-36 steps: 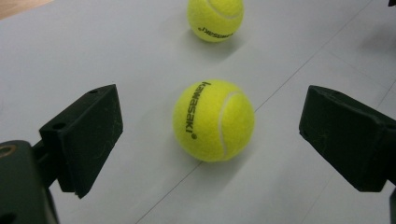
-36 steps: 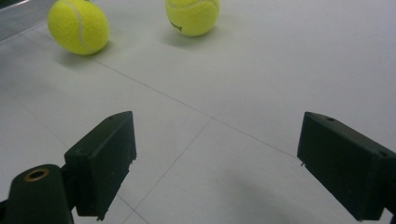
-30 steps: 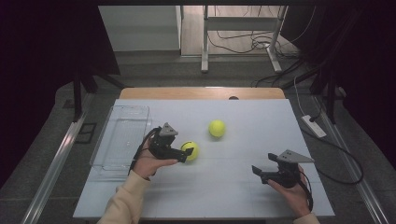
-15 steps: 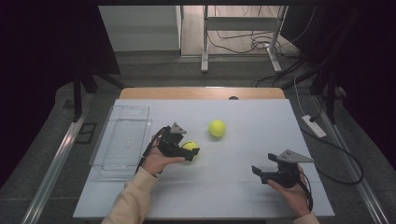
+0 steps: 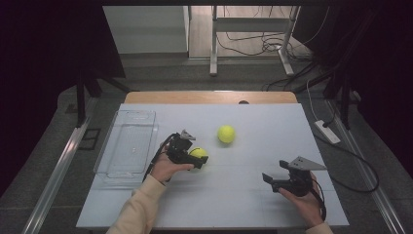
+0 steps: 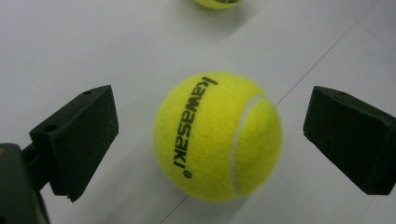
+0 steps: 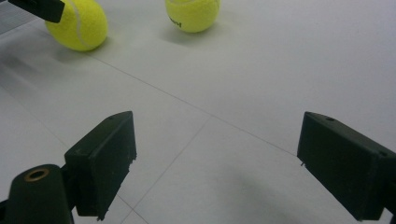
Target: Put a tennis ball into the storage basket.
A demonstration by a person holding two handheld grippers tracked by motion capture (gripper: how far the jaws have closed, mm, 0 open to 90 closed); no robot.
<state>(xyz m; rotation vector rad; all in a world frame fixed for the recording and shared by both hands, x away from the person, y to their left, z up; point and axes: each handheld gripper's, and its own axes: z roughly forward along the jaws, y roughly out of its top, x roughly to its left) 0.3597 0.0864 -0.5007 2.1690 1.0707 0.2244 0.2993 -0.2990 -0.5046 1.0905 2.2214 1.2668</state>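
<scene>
Your left gripper (image 6: 205, 140), jaws apart, straddled the near tennis ball (image 6: 218, 136) at 3 and 9 o'clock, ready to clamp.

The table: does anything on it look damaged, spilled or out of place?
Nothing stands out. Two tennis balls sit whole on the table, the clear tray lies flat, and the left gripper is open around one ball.

Your left gripper (image 5: 197, 158): jaws spread wide, pointing right. Your right gripper (image 5: 273, 179): jaws wide apart, held low, pointing left.
</scene>
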